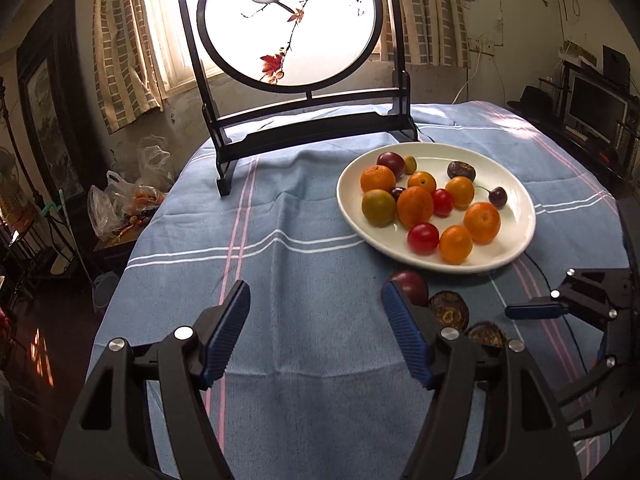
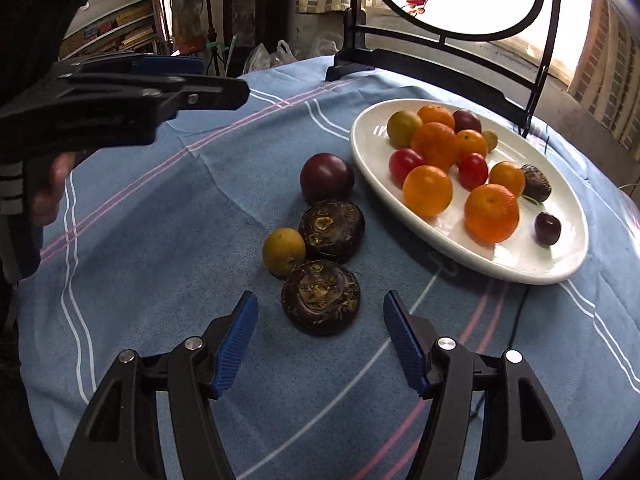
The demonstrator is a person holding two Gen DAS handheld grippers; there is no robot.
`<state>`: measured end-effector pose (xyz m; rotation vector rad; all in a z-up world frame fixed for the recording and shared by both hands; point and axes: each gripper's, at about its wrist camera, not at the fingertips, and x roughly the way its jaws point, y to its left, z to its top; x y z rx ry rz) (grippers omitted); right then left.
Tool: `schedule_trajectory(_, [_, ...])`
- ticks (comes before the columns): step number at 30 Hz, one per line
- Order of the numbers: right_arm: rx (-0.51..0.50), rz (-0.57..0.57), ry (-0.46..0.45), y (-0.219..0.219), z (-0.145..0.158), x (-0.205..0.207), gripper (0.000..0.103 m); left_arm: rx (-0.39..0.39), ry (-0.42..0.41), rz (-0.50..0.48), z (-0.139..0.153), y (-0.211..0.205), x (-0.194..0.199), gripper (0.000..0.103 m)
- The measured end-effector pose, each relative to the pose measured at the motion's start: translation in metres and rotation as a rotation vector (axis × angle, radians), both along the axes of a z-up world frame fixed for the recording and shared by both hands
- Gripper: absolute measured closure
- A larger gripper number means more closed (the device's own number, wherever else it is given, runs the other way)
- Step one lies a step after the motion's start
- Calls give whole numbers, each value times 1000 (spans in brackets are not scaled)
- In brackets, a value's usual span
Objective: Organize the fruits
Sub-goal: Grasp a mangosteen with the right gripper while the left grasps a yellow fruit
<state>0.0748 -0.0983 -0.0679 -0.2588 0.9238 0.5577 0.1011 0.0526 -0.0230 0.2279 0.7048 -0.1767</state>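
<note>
A glossy white oval plate sits on the surface, which is draped in a blue woven cloth with white and pink stripes and soft creases. On the plate lie smooth round oranges, small shiny red tomatoes, a greenish citrus, a dark cherry with a stem, and a wrinkled dark fruit. Off the plate, just beside its near rim, four pieces cluster on the cloth: a smooth maroon passion fruit, two squat, rough, dark-brown water chestnuts touching each other, and a dull yellow-green citrus against them.

The right gripper has its ribbed blue fingers spread apart, empty, with the nearer chestnut between and just ahead of the tips. The left gripper is likewise released over bare cloth, grasping nothing. Behind the plate stands a black-framed round screen painted with birds.
</note>
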Motion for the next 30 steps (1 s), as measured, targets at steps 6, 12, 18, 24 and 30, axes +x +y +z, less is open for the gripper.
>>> schedule_trajectory(6, [-1,7,-4,-5,4,-9,61,6,72,-128,-21,-23,-16,34])
schedule_trajectory(12, [9,-65,-41,-41,19,-24,60,44,141,-234,-49,-66,-20,34])
schedule_trajectory(18, [33,-89,-40,-57,16,-27,60,35,237,-233,-69,-79,-4,77])
schedule_trajectory(24, [53,-96,-50,-65,17,-32,60,17,176,-230,-47,-71,-11,77])
schedule_trajectory(30, [82,-149,-166,-78,54,-25,60,-20,9,-187,13,-74,-2,77])
